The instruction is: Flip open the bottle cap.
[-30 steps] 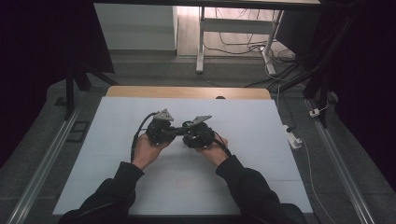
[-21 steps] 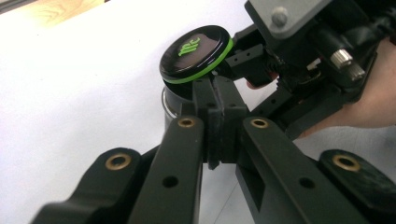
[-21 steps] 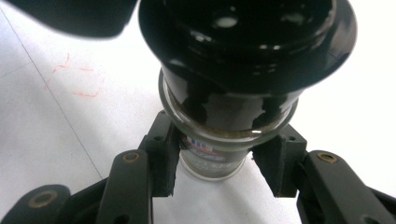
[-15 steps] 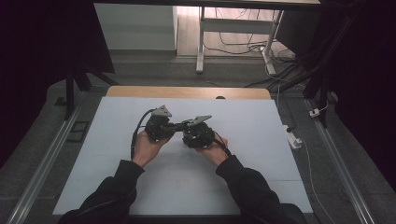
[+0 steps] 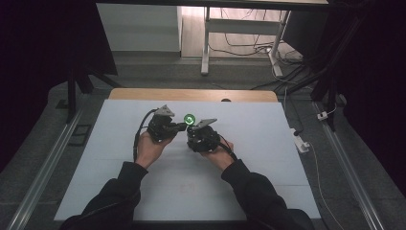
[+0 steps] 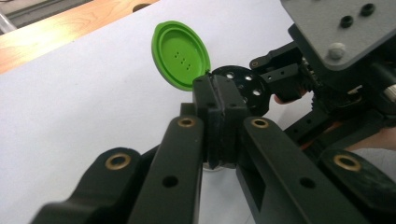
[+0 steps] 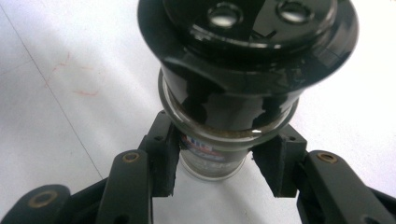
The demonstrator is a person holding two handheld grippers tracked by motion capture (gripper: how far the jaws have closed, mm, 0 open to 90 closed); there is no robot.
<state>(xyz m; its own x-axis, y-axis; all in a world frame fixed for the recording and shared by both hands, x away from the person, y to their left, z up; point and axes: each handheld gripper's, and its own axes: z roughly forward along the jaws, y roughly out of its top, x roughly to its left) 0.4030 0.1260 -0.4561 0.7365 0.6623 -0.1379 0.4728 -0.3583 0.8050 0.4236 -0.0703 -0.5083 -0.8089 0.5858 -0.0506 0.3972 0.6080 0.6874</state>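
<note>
- Shaker jar [image 7: 219, 144], a small glass one with a black perforated top, sits above the middle of the white table [image 5: 268, 191], held off the surface between the two grippers.
- Its green flip lid [image 6: 181, 55] stands swung open, hinged at the edge of the black top; the inner face of the lid shows a small cluster of holes.
- In the high view the lid reads as a bright green disc [image 5: 189, 119] between the two grippers, just ahead of the person's hands.
- The right gripper [image 7: 219, 170] pinches the glass body of the jar just under the black top, one jaw pad on each side; a printed label band shows between the pads.
- The black top [image 7: 247, 42] fills the upper part of the right gripper view, with round holes visible in its face.
- The left gripper [image 6: 219, 116] has its jaws pressed together at the rim of the black top, right beside the lid's hinge; whether a thin tab is caught between the pads I cannot tell.
- Both grippers [image 5: 165, 127] [image 5: 202, 136] are close together, nearly touching, with the person's dark sleeves [image 5: 249, 191] coming in from the near edge.
</note>
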